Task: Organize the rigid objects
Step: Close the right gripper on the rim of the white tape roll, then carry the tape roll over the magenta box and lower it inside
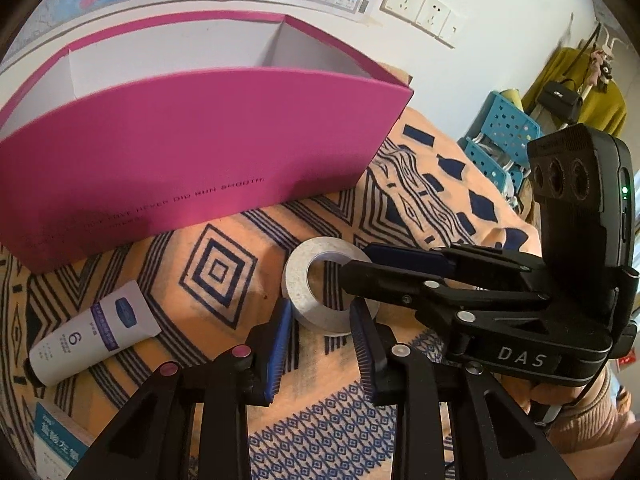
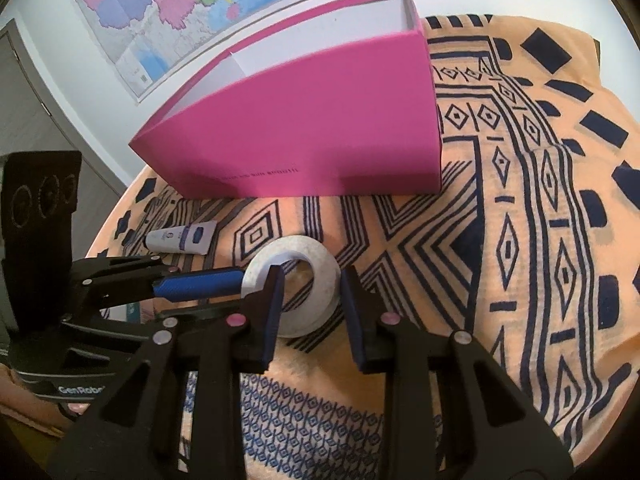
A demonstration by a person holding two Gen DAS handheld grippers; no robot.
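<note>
**Gripping the tape roll from two sides, box waiting empty**

Standing over the patterned cloth (image 2: 520, 240), both grippers are closing in on one white tape roll (image 1: 320, 284) lying flat near the middle of the table. As far as I can see, the sorting is barely starting: the pink box (image 1: 192, 152) at the far side is showing only bare white walls inside, though its floor is hidden from here. A small white tube (image 1: 96, 336) is still lying on the cloth to the left, just in front of the box, and a printed carton (image 1: 56, 436) is sitting at the near left edge.

The left gripper (image 1: 324, 332) is pinching the near part of the roll's wall, its blue pads narrowed right down onto it. The right gripper (image 2: 312, 304) is straddling the roll's right-hand wall, one finger inside the hole and one outside; it looks clamped, fingers narrow but not fully together. Lifting the roll into the box is what seems to be left, then the tube.
</note>
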